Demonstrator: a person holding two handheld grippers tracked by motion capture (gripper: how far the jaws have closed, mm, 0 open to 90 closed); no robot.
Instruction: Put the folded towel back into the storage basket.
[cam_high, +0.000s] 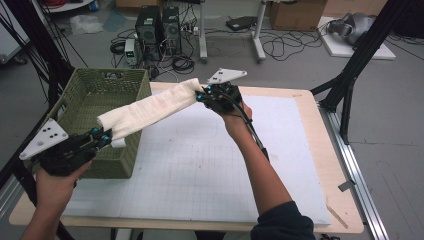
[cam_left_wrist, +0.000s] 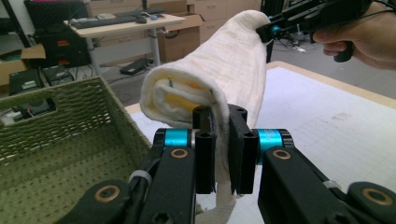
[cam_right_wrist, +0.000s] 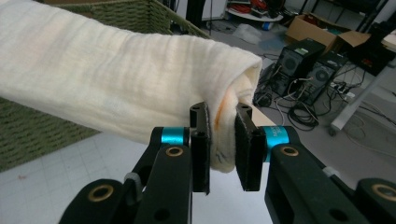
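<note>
1. Black jaws of the left gripper (cam_left_wrist: 222, 154) rise closest to the lens in the left gripper view, clenched on one end of a rolled cream towel (cam_left_wrist: 219, 74).
2. Seen from above, the towel (cam_high: 150, 107) hangs in the air as a long roll, stretched between both grippers and clear of the table (cam_high: 300, 150).
3. At the far end, the right gripper (cam_high: 204, 94) pinches the other tip; in the right gripper view its jaws are closed on the cloth (cam_right_wrist: 140, 79).
4. Long axis: from the left gripper (cam_high: 102, 134) at the near left, slanting up and away to the right gripper over the table's far edge.
5. Just beneath the near end sits the green woven basket (cam_high: 80, 95); the roll crosses its right-hand rim.
6. Judging by this, the left hand is nearer the basket, so lowering the towel in likely means swinging the right end leftward over the opening.
</note>
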